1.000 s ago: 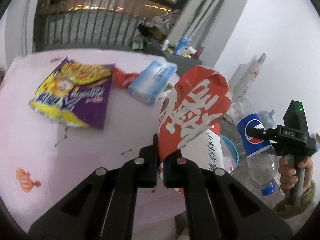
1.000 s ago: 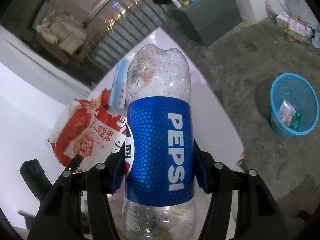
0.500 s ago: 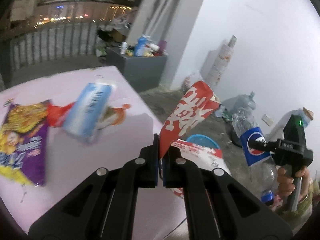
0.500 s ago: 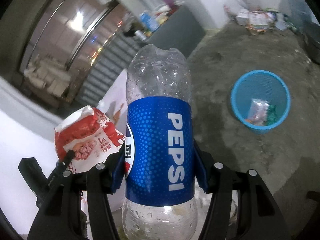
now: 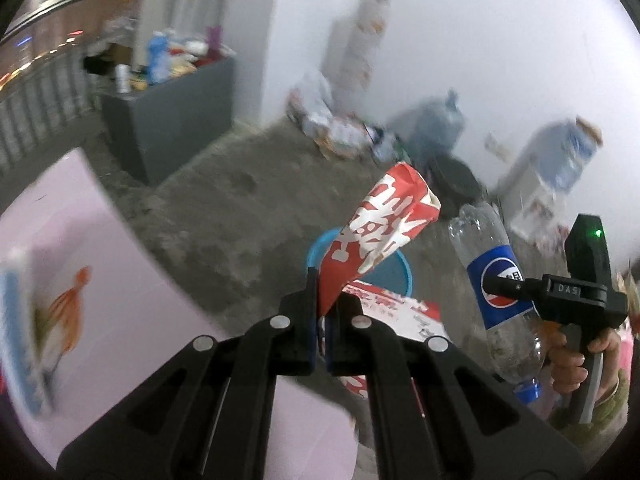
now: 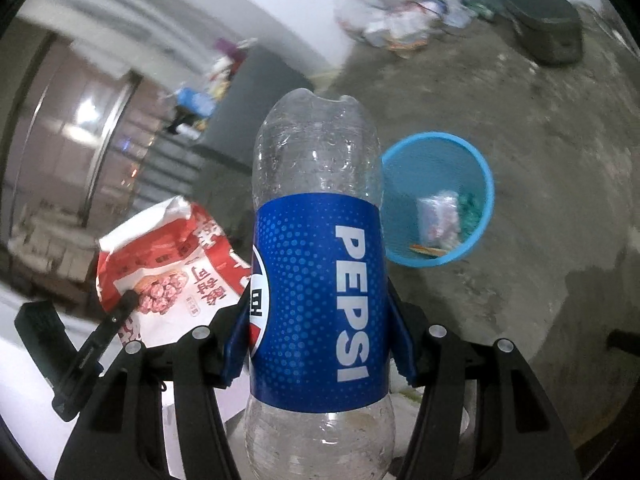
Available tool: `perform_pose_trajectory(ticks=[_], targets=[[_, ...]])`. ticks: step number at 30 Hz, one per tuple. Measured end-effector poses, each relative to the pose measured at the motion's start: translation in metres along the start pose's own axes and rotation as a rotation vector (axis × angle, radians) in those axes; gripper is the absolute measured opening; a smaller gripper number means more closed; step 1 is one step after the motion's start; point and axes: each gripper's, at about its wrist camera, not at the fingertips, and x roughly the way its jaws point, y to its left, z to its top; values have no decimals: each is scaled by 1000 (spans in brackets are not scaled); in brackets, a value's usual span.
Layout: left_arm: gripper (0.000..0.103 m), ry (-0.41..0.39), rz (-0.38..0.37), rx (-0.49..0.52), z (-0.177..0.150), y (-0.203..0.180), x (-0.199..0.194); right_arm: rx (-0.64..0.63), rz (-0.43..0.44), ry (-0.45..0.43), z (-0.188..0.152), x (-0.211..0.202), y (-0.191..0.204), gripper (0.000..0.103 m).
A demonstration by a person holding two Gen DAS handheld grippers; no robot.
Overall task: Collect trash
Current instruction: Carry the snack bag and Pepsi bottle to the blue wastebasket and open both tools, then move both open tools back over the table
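Comparing with a second ago: both views have swung off the pink table (image 5: pixel 100 280) toward the floor. Left gripper (image 5: pixel 322 312) pinches the red snack bag (image 5: pixel 380 232) at its lower edge. Right gripper (image 6: pixel 320 344) clamps the Pepsi bottle (image 6: pixel 320 280) by its label. Blue basket (image 6: pixel 484 200), far right of the bottle, holds wrappers (image 6: pixel 438 216).

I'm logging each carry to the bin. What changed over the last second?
Both hands swung away from the pink table toward the blue basket, now closer and more central in the right wrist view. Unchanged: the left gripper stays shut on the red snack bag, the right gripper on the Pepsi bottle.
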Motion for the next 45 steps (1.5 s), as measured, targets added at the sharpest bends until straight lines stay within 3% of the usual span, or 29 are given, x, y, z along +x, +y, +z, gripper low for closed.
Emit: perform_pose_trajectory(ticks=[8,9,12,15,17,19,27,36,45], targets=[[2,172,-23,102,46,-35,131,142,10,81,51,55,-45,59],[7,184,-29,100,51,-37,147,159,23,89,59,64,-49,59],[39,193,-34,56,64,-32,180,214,62,100,87,96,-68,59],[44,182,-34,26,66,-30,188,265,-5,102,98,118,-86,60],[51,167,-46,12,65,-28,182,278,-31,96,98,123,-91,60],[55,142,-53,12,62,-26,169,278,22,96,91,125,-91,60],[57,91,-46,-18,48,-13,118,258,1,117,56,120,-88,60],[66,22,3,-61,16,12,42,230,4,130,39,104,-75,60],[84,-134,67,-179,-29,49,-56,-5,-107,107,30,81,-15,60]])
